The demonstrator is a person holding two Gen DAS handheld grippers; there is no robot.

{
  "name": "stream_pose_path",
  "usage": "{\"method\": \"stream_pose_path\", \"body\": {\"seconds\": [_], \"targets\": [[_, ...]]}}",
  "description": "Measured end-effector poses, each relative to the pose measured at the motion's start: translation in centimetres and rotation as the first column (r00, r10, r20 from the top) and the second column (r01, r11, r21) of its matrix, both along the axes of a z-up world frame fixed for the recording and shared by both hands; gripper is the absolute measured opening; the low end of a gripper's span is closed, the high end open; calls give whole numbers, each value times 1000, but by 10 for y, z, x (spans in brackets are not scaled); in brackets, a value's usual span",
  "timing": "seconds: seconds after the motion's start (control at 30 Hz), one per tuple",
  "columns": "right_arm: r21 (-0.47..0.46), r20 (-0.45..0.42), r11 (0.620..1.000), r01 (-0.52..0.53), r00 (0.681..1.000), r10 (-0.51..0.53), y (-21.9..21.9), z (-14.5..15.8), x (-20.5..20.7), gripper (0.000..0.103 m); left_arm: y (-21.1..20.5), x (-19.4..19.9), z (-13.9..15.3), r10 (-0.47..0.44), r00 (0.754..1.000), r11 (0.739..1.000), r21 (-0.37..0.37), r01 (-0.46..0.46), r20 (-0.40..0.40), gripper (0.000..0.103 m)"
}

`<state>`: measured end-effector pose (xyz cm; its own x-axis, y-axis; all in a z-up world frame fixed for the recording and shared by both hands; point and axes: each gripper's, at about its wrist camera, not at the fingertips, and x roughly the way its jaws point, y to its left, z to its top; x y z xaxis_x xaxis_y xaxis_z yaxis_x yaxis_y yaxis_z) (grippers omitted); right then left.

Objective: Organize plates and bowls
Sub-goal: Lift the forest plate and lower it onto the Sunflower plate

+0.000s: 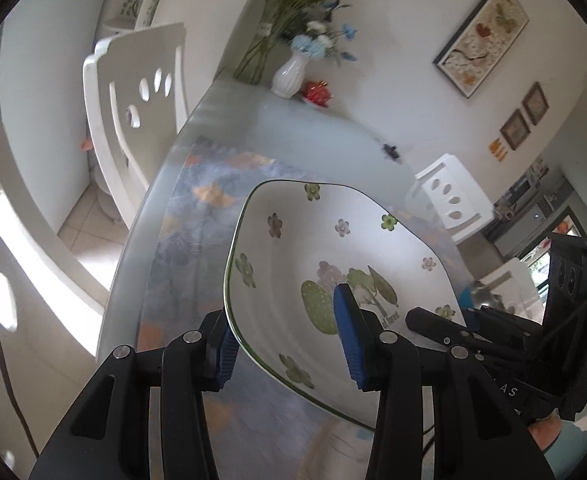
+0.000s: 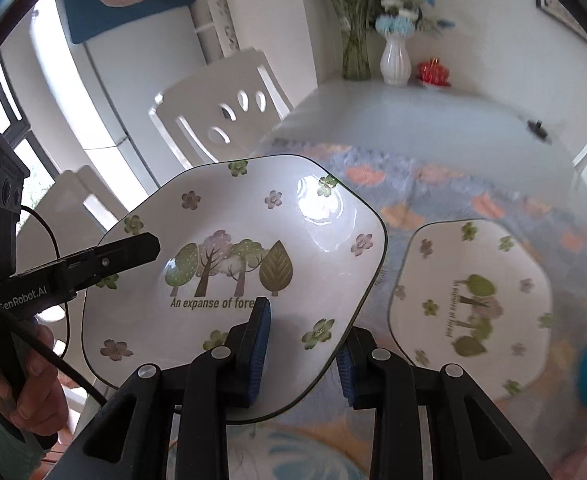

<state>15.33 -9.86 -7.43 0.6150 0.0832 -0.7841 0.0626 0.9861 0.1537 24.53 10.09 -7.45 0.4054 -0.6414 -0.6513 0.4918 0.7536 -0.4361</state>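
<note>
A square-ish white plate point(image 2: 233, 280) with rounded corners, a thin dark green rim, scattered flowers and a printed group of trees over the words "An expanse of fore…" is held off the table by both grippers. The right gripper point(image 2: 301, 354) is clamped on the plate's near edge: one blue ribbed pad point(image 2: 259, 344) lies on the upper face just below the lettering, and the other pad point(image 2: 345, 372) is seen under the rim. In the left wrist view the same plate point(image 1: 325, 264) is gripped by the left gripper point(image 1: 287, 344) on its own near edge, with one blue pad point(image 1: 349, 336) inside the dish beside the tree print and the other point(image 1: 225, 356) outside, under the rim. From the right gripper, the left gripper's black finger point(image 2: 125, 252) is seen reaching over the plate's far left edge, and a hand point(image 2: 25, 380) with a cable is seen at lower left.

To the right of the right gripper, just beside the held plate, a second plate point(image 2: 473, 308) of the same pattern lies flat on the patterned tablecloth point(image 2: 433, 184), which covers the glass table point(image 1: 293, 132). Well ahead of both grippers, at the table's far end, a white ribbed vase point(image 2: 395, 60) with blue and white flowers, a glass vase of green stems point(image 2: 355, 52) and a small red object point(image 2: 433, 70) are seen. White chairs point(image 1: 137, 96) stand around the table.
</note>
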Motion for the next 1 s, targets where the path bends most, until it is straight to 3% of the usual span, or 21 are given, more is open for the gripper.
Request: {"method": "stream_pose_path", "body": {"seconds": [0.2, 0.33, 0.67, 1.0], "targets": [[-7, 27, 1000, 5, 1000, -5, 3, 23, -54, 29, 1, -50, 20, -37, 999, 999, 1, 37, 38, 40], [7, 7, 1000, 26, 1000, -26, 3, 21, -90, 29, -1, -82, 14, -63, 998, 998, 5, 63, 12, 40], [49, -116, 997, 51, 992, -45, -3, -22, -158, 29, -9, -136, -29, -110, 988, 992, 55, 117, -106, 40], [85, -199, 993, 82, 978, -63, -10, -62, -172, 29, -15, -156, -66, -108, 978, 987, 101, 128, -180, 40]]}}
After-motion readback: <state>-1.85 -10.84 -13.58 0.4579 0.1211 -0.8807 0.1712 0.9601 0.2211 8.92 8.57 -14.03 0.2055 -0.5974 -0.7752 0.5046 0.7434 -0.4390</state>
